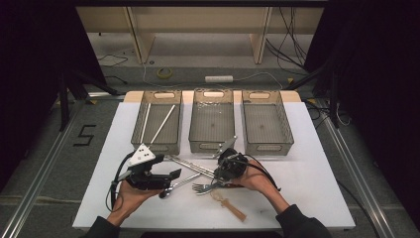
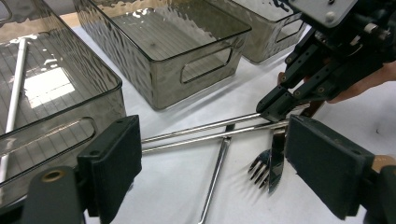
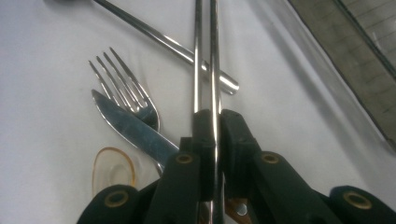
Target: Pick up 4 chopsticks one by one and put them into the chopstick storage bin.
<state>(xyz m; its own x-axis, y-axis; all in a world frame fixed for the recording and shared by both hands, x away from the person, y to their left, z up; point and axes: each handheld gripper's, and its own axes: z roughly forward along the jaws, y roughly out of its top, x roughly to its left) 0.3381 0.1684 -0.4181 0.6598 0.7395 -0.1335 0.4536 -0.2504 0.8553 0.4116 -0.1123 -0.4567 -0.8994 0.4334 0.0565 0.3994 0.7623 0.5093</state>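
Note:
Two steel chopsticks [image 1: 190, 166] lie side by side on the white table, and my right gripper [image 1: 221, 171] is shut on their near ends. Seen along its own jaws, that gripper [image 3: 217, 126] pinches both rods [image 3: 205, 56] between its pads. A fork [image 3: 123, 84] and a knife [image 3: 135, 130] lie crossed just left of it, over a steel spoon handle [image 3: 163, 39]. My left gripper [image 1: 171, 174] hovers open low over the table, its jaws [image 2: 219, 172] wide apart around nothing, facing the chopsticks [image 2: 201, 133] and the right gripper [image 2: 280, 100].
Three smoky clear trays stand in a row behind the cutlery: the left tray [image 1: 154, 147] holds two white chopsticks [image 1: 163, 124], with the middle tray [image 1: 210, 146] and the right tray [image 1: 267, 148] beside it. A clear amber plastic spoon [image 1: 229, 202] lies near the front edge.

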